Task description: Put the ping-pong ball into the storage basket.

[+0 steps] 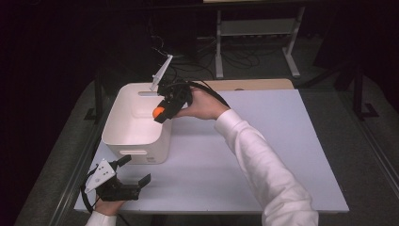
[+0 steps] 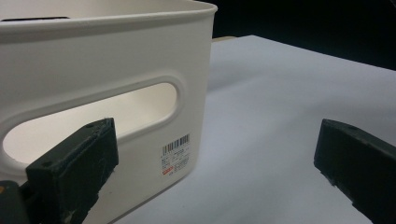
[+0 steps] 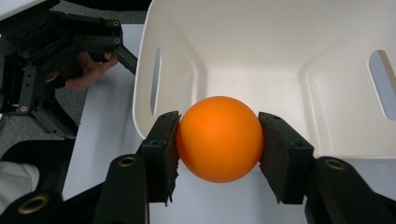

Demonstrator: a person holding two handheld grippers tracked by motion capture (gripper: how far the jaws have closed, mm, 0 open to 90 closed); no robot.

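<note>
High view: orange ball (image 1: 158,112) held by right gripper (image 1: 165,109) at right rim of white bin (image 1: 136,122), ball partly hidden by jaws. Left gripper (image 1: 136,170) seen near front table (image 1: 263,150) edge, jaws spread, nothing between; hand mostly cut off.

Left gripper view: jaws wide apart, both cropped at frame edges. Bin wall with handle slot seen close by; barcode label (image 2: 176,155) text unreadable.

Right gripper view: ball clamped between both pads (image 3: 163,154), over bin's rim. Bin cropped at top.

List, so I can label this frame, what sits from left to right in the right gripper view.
Left gripper → white bin's left handle slot → orange ball held by the right gripper → bin's right handle slot.
</note>
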